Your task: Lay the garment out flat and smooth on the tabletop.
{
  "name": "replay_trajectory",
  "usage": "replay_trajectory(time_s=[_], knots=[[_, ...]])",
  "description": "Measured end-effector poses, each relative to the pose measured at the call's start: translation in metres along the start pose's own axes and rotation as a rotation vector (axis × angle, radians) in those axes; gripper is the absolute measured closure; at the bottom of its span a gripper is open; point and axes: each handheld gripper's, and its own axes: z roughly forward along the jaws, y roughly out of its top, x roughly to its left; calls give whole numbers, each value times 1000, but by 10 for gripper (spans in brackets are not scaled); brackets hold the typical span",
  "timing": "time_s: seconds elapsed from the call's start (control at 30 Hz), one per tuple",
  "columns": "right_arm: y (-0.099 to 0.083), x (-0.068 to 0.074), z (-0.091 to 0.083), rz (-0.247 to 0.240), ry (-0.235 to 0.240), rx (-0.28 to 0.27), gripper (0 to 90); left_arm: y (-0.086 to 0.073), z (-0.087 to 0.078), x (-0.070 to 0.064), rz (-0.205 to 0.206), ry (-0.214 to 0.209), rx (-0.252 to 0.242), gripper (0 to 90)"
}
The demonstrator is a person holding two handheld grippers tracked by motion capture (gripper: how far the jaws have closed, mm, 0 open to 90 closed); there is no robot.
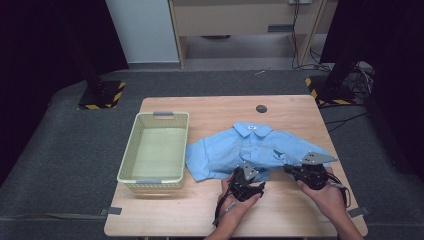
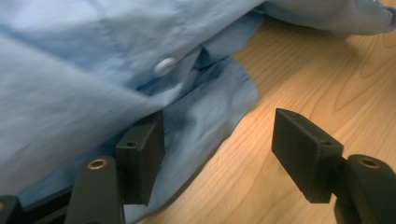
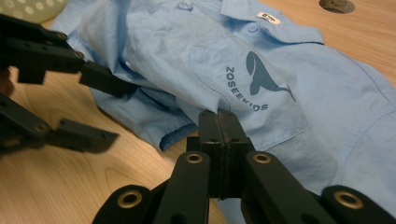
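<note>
A light blue short-sleeved shirt [image 1: 260,147] with a whale print lies front up, collar away from me, on the wooden table [image 1: 280,210]. My left gripper [image 1: 247,175] is at the shirt's near hem, left of centre. In the left gripper view it [image 2: 219,144] is open: one jaw is tucked against the rumpled hem [image 2: 205,107] and the other is over bare wood. My right gripper [image 3: 219,116] is shut on the shirt's [image 3: 303,93] near hem below the chest pocket. The open left gripper [image 3: 105,109] also shows in the right gripper view.
A pale yellow-green plastic basket [image 1: 127,150] stands empty on the table's left side, close to the shirt's sleeve. A small black round cap [image 1: 261,108] sits in the tabletop beyond the collar. Bare wood runs along the near edge around my hands.
</note>
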Motion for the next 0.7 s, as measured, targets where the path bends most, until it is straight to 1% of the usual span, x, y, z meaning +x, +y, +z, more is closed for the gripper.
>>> replay_trajectory(time_s=[0.07, 0.2, 0.27, 0.3, 0.43, 0.47, 0.5, 0.53, 0.63, 0.7], knots=[[1, 0, -1, 10, 3, -6, 900, 2, 6, 0, -1, 5, 8, 342], [2, 0, -2, 13, 5, -6, 900, 4, 14, 3, -17, 12, 15, 362], [2, 0, -2, 12, 7, -5, 900, 5, 16, 3, -5, 14, 21, 377], [2, -1, -2, 13, 7, -6, 900, 6, 16, 4, 6, 22, 24, 394], [3, -1, -3, 16, 8, -9, 900, 7, 16, 9, 34, 37, 33, 547], [3, -1, -3, 16, 8, -10, 900, 8, 16, 10, 54, 45, 40, 595], [3, -1, -3, 18, 8, -10, 900, 9, 16, 11, 62, 45, 47, 649], [3, -1, -3, 18, 8, -10, 900, 10, 15, 12, 61, 42, 56, 712], [2, -1, -2, 18, 4, -7, 900, 13, 14, 15, 72, 31, 84, 847], [3, -2, -2, 18, -3, -5, 900, 12, 10, 15, 79, 19, 91, 877]])
